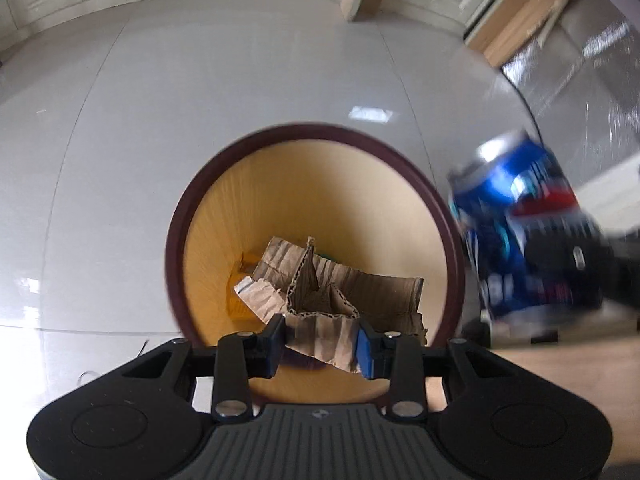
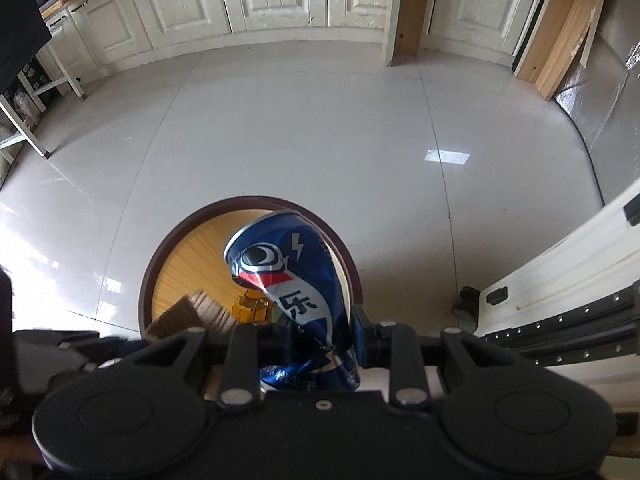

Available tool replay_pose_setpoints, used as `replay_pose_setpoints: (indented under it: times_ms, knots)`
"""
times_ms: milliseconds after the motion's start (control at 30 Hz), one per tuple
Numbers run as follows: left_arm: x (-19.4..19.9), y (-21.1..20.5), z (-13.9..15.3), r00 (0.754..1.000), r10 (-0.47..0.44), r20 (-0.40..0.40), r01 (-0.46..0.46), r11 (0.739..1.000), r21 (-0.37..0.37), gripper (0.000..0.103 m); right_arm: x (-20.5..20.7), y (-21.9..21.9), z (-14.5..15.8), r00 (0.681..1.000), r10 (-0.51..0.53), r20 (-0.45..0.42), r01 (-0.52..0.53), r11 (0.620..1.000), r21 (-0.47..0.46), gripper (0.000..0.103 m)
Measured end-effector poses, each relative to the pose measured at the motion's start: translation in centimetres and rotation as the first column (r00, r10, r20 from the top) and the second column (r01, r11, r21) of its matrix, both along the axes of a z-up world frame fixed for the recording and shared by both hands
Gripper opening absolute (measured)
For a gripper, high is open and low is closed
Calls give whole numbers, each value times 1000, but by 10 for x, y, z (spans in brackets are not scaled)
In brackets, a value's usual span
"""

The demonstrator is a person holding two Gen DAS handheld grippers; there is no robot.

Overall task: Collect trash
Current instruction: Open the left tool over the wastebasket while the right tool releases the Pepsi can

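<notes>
Crumpled corrugated cardboard (image 1: pixel 320 316) in left gripper (image 1: pixel 321 340); dented can (image 2: pixel 304 304) in right gripper (image 2: pixel 322 338).

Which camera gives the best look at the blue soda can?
The right wrist view: the blue soda can is sharp and centred, pinched in the right gripper above the bin. The left wrist view shows it blurred at the right edge, beside the cardboard.

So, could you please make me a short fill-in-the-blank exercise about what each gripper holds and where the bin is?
1. The left gripper is shut on a piece of ____.
2. The right gripper is shut on a blue ____.
3. The round bin stands on the ____ tiled floor.
4. Inside the bin lies more crumpled ____.

Missing words: cardboard; can; white; cardboard
</notes>
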State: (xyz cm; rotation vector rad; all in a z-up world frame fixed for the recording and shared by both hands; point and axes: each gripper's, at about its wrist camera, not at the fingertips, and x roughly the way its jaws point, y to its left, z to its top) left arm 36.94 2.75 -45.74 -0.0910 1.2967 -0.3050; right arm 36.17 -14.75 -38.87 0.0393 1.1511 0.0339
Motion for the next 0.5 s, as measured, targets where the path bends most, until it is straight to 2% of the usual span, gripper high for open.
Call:
replay_pose_setpoints:
  times_ms: [100, 167, 333, 500]
  knots:
    - [14, 2, -8, 998, 51, 39, -50, 999, -18, 45, 1, -3, -2, 1000, -7, -7, 7, 1000, 13, 29]
    - [23, 1, -15, 997, 58, 41, -58, 998, -13, 59, 4, -5, -2, 1000, -9, -4, 9, 1000, 10, 29]
    - [23, -6, -29, 999, 53, 4, -53, 999, -2, 63, 9, -5, -10, 1000, -9, -7, 9, 1000, -6, 29]
    - [6, -3, -33, 1000, -14, -27, 15, 999, 38, 66, 13, -3, -22, 999, -11, -33, 11, 1000, 2, 29]
